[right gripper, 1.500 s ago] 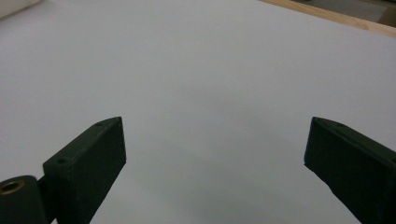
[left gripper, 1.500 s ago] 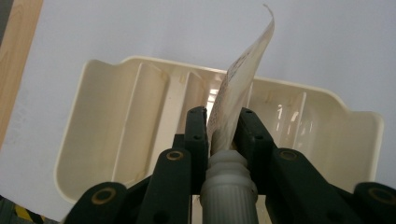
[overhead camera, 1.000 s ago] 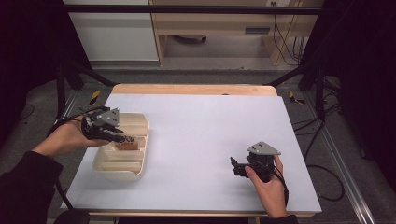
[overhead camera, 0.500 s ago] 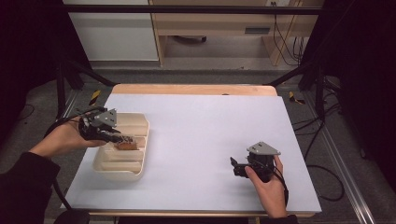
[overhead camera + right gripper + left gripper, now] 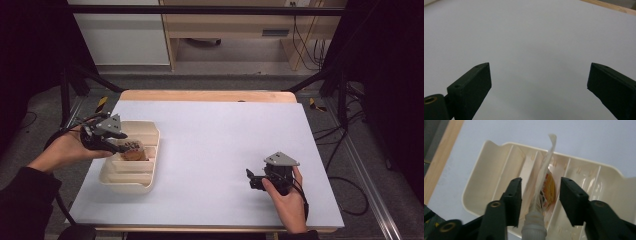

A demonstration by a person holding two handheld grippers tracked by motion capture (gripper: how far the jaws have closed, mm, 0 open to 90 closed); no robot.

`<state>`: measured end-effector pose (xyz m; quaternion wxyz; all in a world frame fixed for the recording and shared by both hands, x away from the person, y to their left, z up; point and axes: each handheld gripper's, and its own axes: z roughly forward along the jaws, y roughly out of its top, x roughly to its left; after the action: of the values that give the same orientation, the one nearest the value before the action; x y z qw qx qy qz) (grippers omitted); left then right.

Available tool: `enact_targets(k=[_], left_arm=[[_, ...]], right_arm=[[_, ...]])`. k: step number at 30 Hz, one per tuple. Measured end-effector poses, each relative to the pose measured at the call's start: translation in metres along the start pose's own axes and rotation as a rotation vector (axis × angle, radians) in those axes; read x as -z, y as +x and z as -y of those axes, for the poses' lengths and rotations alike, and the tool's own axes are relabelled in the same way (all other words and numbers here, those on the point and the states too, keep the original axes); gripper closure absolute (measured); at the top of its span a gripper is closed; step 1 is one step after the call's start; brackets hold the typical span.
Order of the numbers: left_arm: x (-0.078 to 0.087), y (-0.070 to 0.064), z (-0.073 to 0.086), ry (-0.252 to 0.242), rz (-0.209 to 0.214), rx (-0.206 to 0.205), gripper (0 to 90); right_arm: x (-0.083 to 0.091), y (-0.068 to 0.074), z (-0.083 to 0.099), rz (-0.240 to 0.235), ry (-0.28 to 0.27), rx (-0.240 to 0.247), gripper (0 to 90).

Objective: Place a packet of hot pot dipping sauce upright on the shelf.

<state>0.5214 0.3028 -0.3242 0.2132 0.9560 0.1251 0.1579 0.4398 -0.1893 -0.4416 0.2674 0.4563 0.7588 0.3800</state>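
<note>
- High view: the left gripper (image 5: 116, 145) hangs over the cream plastic divided tray (image 5: 111, 177), which sits at the left side of the pale blue-grey tabletop (image 5: 215, 145). Its tip points at a small brown-orange packet (image 5: 132, 153) lying in one of the middle compartments. The right gripper (image 5: 256, 181) rests low on the table, well apart from the tray. The risk I judge here is that the tray is light and nothing pins it, so any sideways drag from the left hand could slide or tip it.
- Left gripper view: the jaws stand apart, one on each side of the packet's thin clear upper edge (image 5: 546, 167), which rises above a divider wall (image 5: 534, 173); no pad touches it. The orange printed body of the packet (image 5: 550, 190) sits down in the compartment. If the jaws close from here they may catch only the floppy film, which could slip out or fold. One jaw could also land on the divider and clamp the tray with the packet, lifting both. A white ribbed tube (image 5: 534, 231) between the jaws is part of the gripper, as far as I can tell.
- Right gripper view: the jaws are wide apart over bare tabletop with nothing between them. This hand is too far away to steady the tray if it shifts.
</note>
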Motion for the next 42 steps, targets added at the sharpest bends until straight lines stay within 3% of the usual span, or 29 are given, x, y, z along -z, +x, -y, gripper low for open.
enact_targets(k=[4, 7, 10, 12, 14, 15, 17, 20, 24, 25, 28, 36, 42], left_arm=[[0.011, -0.005, -0.006, -0.071, -0.070, 0.028, 36.1], [0.016, -0.015, -0.015, -0.125, -0.122, 0.071, 25.9], [0.016, -0.026, -0.025, -0.151, -0.147, 0.093, 20.0], [0.016, -0.038, -0.033, -0.197, -0.191, 0.101, 18.9], [0.015, -0.052, -0.045, -0.240, -0.229, 0.164, 16.2], [0.014, -0.057, -0.049, -0.256, -0.226, 0.178, 11.9], [0.012, -0.069, -0.058, -0.295, -0.223, 0.183, 12.4], [-0.001, -0.094, -0.078, -0.287, -0.207, 0.138, 11.9], [-0.020, -0.115, -0.093, -0.274, -0.171, 0.124, 11.4], [-0.020, -0.115, -0.093, -0.274, -0.171, 0.124, 10.9], [-0.041, -0.133, -0.106, -0.272, -0.121, 0.112, 10.7], [-0.072, -0.151, -0.124, -0.273, -0.066, 0.110, 10.4], [-0.102, -0.159, -0.132, -0.265, -0.044, 0.143, 9.3]], right_arm=[[0.000, 0.000, 0.000, -0.001, 0.000, 0.002, 5.8], [-0.001, 0.001, 0.000, 0.001, 0.003, 0.001, 5.8], [-0.001, 0.000, 0.000, -0.001, 0.001, 0.006, 5.8], [-0.001, 0.001, 0.000, 0.001, 0.002, 0.003, 5.7], [-0.001, 0.001, 0.000, 0.002, 0.001, 0.000, 5.8], [0.000, 0.001, 0.000, 0.002, 0.001, 0.000, 5.8], [-0.001, 0.000, 0.000, 0.001, 0.002, 0.003, 5.8], [0.000, 0.001, 0.000, 0.001, 0.001, 0.001, 5.8], [0.000, 0.000, 0.000, -0.002, 0.002, 0.002, 5.8], [0.000, 0.000, 0.000, -0.002, 0.002, 0.002, 5.8], [0.000, -0.001, 0.000, -0.002, 0.001, -0.003, 5.7], [0.001, -0.002, 0.000, -0.002, -0.002, 0.003, 5.7], [0.001, -0.003, 0.000, -0.004, -0.001, -0.004, 5.7]])
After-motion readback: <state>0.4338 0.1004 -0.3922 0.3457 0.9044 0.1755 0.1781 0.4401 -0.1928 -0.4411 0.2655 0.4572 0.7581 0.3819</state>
